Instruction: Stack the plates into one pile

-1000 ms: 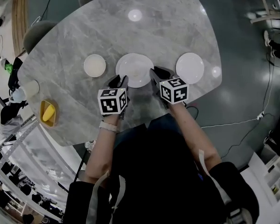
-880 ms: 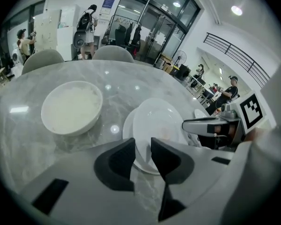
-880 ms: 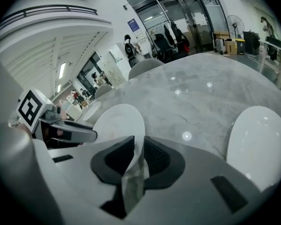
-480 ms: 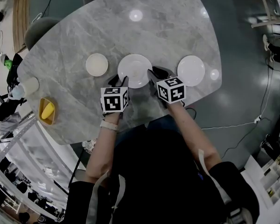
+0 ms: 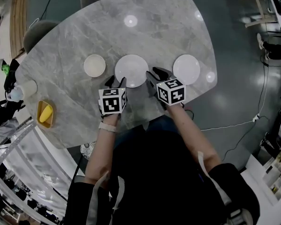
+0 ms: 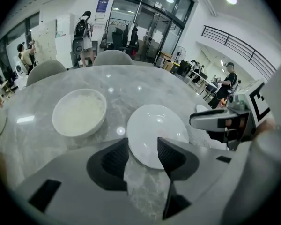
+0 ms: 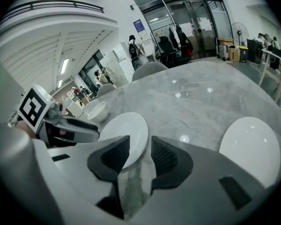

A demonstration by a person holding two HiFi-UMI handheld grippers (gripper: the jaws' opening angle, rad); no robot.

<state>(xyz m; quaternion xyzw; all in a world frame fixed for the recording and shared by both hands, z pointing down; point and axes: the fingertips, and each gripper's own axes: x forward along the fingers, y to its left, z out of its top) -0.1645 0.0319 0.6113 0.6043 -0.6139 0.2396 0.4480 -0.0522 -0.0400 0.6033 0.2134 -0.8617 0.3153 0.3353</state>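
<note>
While both grippers sit at the near rim of the round white middle plate [image 5: 131, 69], their jaws have just been opening.

left gripper [image 5: 116, 81]: jaws stand wide apart. The plate's near-left rim lies in the gap and the pads are not pressing on it (in the left gripper view, bare table shows below the rim between the jaws).

right gripper [image 5: 155, 75]: jaws are partly apart, narrower than the left. The plate's near-right rim [image 7: 126, 130] is in the gap, and I can see no pad contact. Neither gripper holds anything. Both point down at the table on a slant.

The middle plate lies flat on the grey marble table [image 5: 154, 32], towards the person's edge. I cannot tell whether it is a single plate or already more than one.

Others in the same row:
- second round white plate [image 5: 186, 69]: right of the middle one, apart from it, just beyond the right gripper. It lies flat on the table.
- small white bowl [image 5: 94, 65]: left of the middle plate and apart from it, upright.

yellow tray [image 5: 45, 114]: at the table's left edge with a yellow item in it, well apart from the plates.
</note>
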